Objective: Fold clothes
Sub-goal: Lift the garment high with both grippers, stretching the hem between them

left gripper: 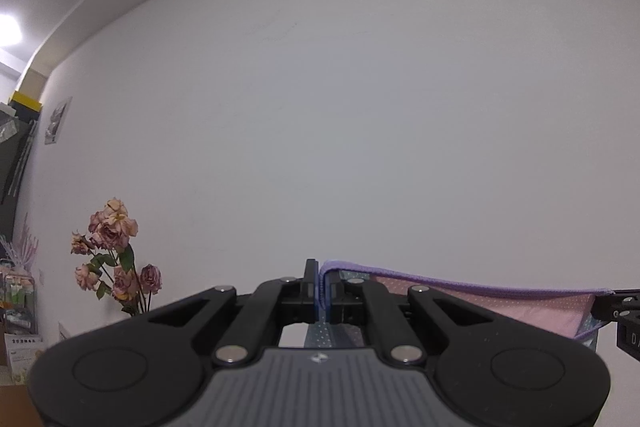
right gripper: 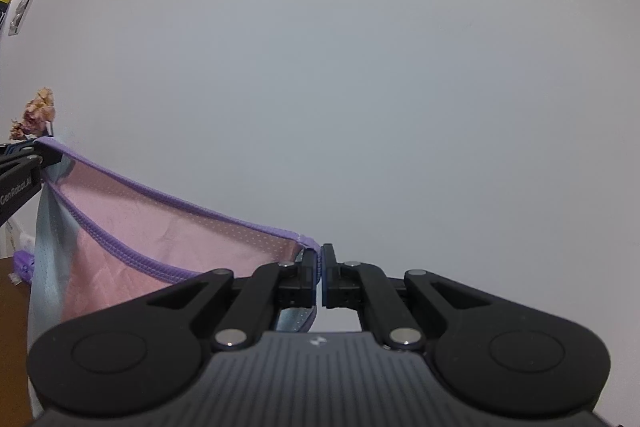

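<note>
A pink dotted garment with a purple band along its top edge and a pale blue panel hangs stretched in the air between both grippers. My left gripper is shut on one end of the purple band, and the cloth runs off to the right toward the other gripper. My right gripper is shut on the opposite end of the band. In the right wrist view the left gripper holds the far corner at the left edge. The garment's lower part is hidden behind the gripper bodies.
A white wall fills the background. Dried pink roses stand at the lower left, next to a shelf with packets. A brown table surface shows at the left, with a purple item on it.
</note>
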Motion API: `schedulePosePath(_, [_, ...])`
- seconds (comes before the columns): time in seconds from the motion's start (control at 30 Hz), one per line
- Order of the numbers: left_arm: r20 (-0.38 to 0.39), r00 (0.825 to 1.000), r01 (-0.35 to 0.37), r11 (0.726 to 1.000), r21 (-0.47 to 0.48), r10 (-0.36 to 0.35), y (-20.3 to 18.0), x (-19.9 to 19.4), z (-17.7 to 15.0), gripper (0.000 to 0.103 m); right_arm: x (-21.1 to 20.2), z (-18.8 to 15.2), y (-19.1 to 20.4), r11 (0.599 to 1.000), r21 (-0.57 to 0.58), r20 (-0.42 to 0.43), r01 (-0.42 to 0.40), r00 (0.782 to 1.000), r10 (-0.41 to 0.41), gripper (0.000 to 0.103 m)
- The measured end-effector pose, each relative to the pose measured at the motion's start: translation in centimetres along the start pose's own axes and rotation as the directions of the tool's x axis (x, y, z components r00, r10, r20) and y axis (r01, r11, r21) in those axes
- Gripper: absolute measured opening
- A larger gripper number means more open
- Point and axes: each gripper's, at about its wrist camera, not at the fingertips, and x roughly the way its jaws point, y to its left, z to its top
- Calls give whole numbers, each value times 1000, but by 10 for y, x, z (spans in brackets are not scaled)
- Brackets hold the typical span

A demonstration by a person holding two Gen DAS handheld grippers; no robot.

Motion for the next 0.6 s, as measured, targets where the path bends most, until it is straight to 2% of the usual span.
schedulePosePath(0.23, [68, 997, -22, 997, -69, 26, 2, 73, -13, 2, 76, 0, 10, 1000, 0, 55, 17, 998, -17, 1])
schedulePosePath(0.3, [91, 995, -22, 995, -98, 31, 4, 90, -17, 2, 86, -5, 12, 1000, -4, 80, 15, 997, -14, 1])
schedulePosePath(0.4, [112, 992, -44, 994, -103, 56, 6, 91, -29, 2, 92, -17, 16, 1000, -13, 123, 3, 992, -1, 1])
schedulePosePath(0.5, [139, 988, -52, 991, -120, 68, 1, 65, -44, 2, 97, -29, 18, 1000, -20, 165, -10, 986, 13, 1])
schedulePosePath(0.6, [148, 988, -18, 986, -168, 44, 14, 39, -71, 2, 89, -56, 16, 999, -4, 182, -45, 982, 45, 1])
